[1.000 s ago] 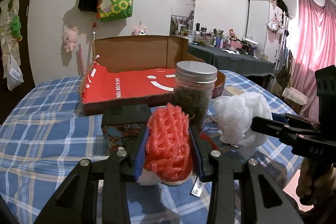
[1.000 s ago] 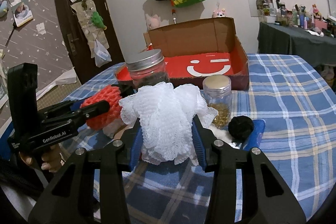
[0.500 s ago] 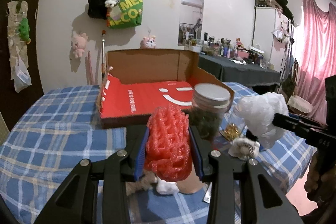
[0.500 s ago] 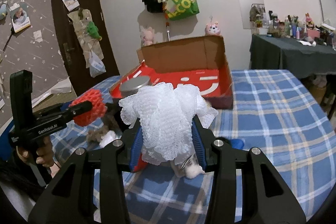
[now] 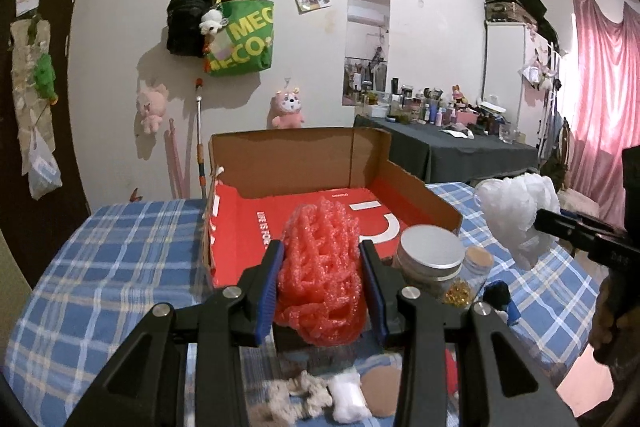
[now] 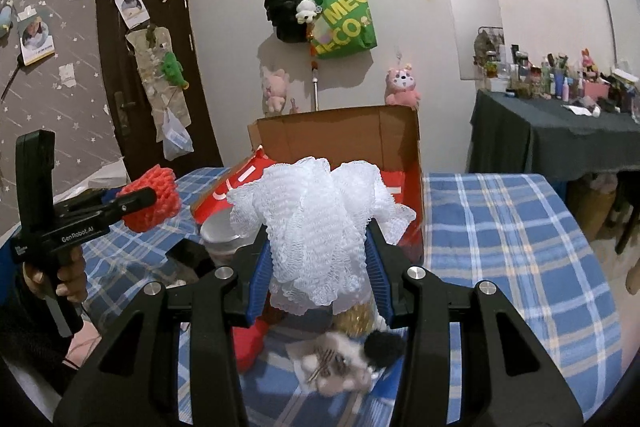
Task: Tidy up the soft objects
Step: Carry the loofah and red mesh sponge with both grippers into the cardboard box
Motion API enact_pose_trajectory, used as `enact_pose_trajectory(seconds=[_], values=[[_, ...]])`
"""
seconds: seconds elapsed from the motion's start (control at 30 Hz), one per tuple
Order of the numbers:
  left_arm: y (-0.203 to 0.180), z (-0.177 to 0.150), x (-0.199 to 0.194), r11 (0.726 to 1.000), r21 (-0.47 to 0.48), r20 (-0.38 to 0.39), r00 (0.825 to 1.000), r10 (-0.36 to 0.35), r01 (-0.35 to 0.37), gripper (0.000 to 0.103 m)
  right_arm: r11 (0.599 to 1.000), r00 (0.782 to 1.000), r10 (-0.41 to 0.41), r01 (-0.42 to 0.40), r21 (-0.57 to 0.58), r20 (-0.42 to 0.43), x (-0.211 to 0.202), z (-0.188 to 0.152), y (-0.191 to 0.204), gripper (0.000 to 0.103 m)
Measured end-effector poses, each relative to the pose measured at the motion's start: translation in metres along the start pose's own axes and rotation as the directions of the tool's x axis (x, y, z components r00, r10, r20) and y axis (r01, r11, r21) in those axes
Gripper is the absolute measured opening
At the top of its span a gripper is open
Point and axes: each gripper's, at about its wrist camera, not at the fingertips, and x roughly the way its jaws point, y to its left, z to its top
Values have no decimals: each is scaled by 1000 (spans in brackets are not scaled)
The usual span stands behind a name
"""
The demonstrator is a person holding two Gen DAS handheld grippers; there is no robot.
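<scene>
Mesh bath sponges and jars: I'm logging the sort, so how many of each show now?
Mesh bath sponges: 2, red mesh sponge in the left gripper, white mesh sponge in the right gripper.
Glass jars: 2, silver-lidded jar, cork-lidded jar.
Total: 4

The red mesh sponge (image 5: 320,267) looks like glossy, knobbly plastic netting; the white bath pouf (image 6: 316,227) is finer, matt mesh. The box (image 5: 304,163) is plain brown cardboard with a smooth red printed lining. At three o'clock of the sponge, the jar lid (image 5: 430,249) is brushed metal. Checked woven cloth (image 5: 120,251) covers the surface.
</scene>
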Motion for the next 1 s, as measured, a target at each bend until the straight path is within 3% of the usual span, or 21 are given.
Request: enact_pose_trajectory(seconds=[0.67, 1.0], values=[[-3, 73, 67, 978, 167, -88, 990, -108, 122, 40, 988, 991, 82, -94, -124, -102, 81, 78, -11, 41], [5, 107, 155, 968, 180, -202, 969, -140, 177, 40, 983, 964, 94, -129, -128, -249, 174, 109, -24, 41]])
